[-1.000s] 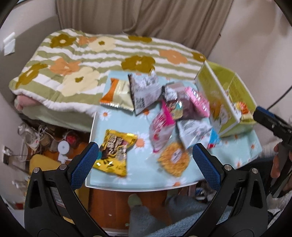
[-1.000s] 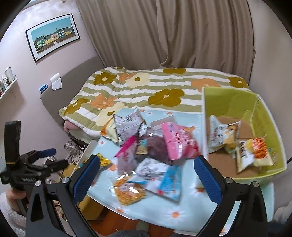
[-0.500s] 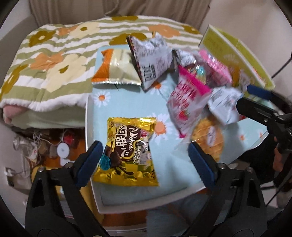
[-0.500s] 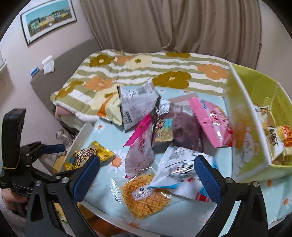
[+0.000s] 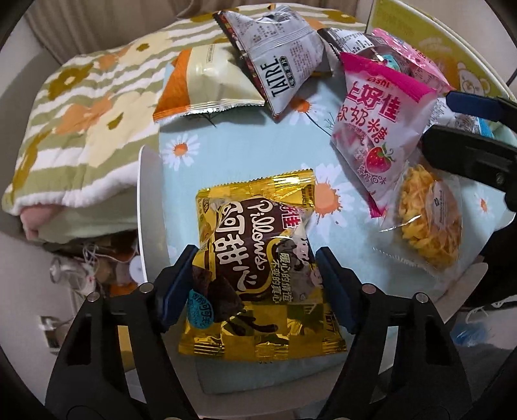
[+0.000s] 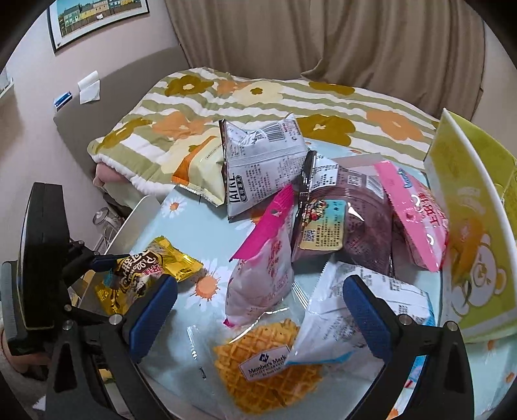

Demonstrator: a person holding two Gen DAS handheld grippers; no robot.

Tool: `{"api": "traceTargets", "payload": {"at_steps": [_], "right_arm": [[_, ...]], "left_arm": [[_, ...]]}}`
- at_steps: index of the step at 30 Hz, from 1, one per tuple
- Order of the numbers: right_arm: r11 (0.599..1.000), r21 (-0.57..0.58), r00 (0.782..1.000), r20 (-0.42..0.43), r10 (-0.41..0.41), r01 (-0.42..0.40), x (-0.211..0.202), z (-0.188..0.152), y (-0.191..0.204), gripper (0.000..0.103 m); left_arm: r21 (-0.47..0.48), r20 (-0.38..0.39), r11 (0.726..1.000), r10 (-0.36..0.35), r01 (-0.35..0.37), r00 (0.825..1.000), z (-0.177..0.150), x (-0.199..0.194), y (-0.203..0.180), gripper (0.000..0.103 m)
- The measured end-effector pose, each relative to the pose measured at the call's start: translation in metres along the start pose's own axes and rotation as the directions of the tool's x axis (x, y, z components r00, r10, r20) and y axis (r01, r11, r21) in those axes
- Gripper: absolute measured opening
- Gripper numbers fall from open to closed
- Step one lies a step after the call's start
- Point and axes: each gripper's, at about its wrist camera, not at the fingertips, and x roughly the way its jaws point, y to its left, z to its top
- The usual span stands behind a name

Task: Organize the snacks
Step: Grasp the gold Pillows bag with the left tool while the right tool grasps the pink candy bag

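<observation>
Left wrist view: left tool [image 5: 253,284], pointing steeply down, has been closing around gold snack packet [image 5: 258,268].

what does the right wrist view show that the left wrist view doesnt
Only the right wrist view: the framed picture on the wall, the curtain, the purple snack bag, and the white packet between the right gripper's open jaws.

Only the left wrist view: the gold bag's printed front filling the space between the left gripper's jaws, which have just been closing and sit against its sides.

Both: the gold bag, the wrapped waffle, the pink strawberry bag, the grey TATRE bag, the floral blanket and the green box.
</observation>
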Motion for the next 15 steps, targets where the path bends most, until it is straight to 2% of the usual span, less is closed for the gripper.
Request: {"api": "traceTargets", "payload": {"at_steps": [7, 9, 11, 15], "right_arm": [[0.999, -0.038, 1.0, -0.012, -0.001, 0.0, 0.017, 0.001, 0.008, 0.1], [0.999, -0.044, 1.0, -0.024, 0.0, -0.001, 0.022, 0.001, 0.01, 0.096], [0.999, -0.041, 0.999, -0.047, 0.007, -0.009, 0.03, 0.001, 0.01, 0.082], [0.998, -0.06, 0.999, -0.049, -0.006, 0.003, 0.036, 0.001, 0.01, 0.077]], "left_arm": [[-0.011, 0.005, 1.0, -0.014, 0.015, 1.0, 0.004, 0.002, 0.005, 0.065], [-0.018, 0.011, 0.999, -0.029, 0.029, 1.0, 0.004, 0.002, 0.007, 0.064], [-0.024, 0.016, 0.999, -0.039, 0.039, 0.999, 0.005, 0.002, 0.009, 0.062], [-0.053, 0.027, 0.997, -0.063, 0.065, 0.998, 0.005, 0.0, 0.015, 0.06]]}}
